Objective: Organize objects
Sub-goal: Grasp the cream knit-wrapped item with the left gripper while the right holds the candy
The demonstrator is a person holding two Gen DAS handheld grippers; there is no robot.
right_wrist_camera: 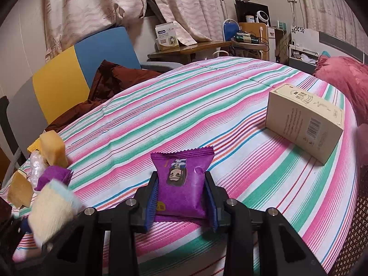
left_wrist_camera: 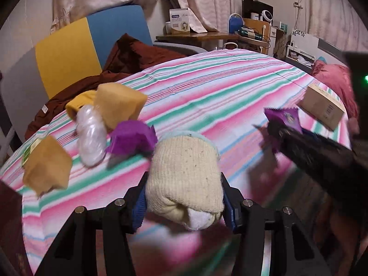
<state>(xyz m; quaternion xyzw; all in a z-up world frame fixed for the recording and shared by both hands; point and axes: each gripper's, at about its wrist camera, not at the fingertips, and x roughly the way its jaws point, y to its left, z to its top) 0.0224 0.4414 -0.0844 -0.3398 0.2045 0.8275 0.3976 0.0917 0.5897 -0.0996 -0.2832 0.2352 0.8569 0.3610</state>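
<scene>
My left gripper (left_wrist_camera: 184, 197) is shut on a cream rolled sock (left_wrist_camera: 184, 174), held over the striped bedspread (left_wrist_camera: 218, 92); the sock also shows blurred in the right wrist view (right_wrist_camera: 50, 209). My right gripper (right_wrist_camera: 181, 195) is shut on a purple snack packet (right_wrist_camera: 181, 181), which also shows at the right of the left wrist view (left_wrist_camera: 285, 117). At the bed's left lie two orange sponges (left_wrist_camera: 119, 105) (left_wrist_camera: 46, 165), a clear plastic-wrapped item (left_wrist_camera: 90, 135) and a second purple packet (left_wrist_camera: 132, 138).
A cardboard box (right_wrist_camera: 306, 122) lies on the bed at the right, beside a pink blanket (right_wrist_camera: 345, 80). A maroon blanket (left_wrist_camera: 128, 57) and a yellow-and-blue headboard (left_wrist_camera: 69, 53) are at the back left. A cluttered side table (right_wrist_camera: 195, 46) stands behind.
</scene>
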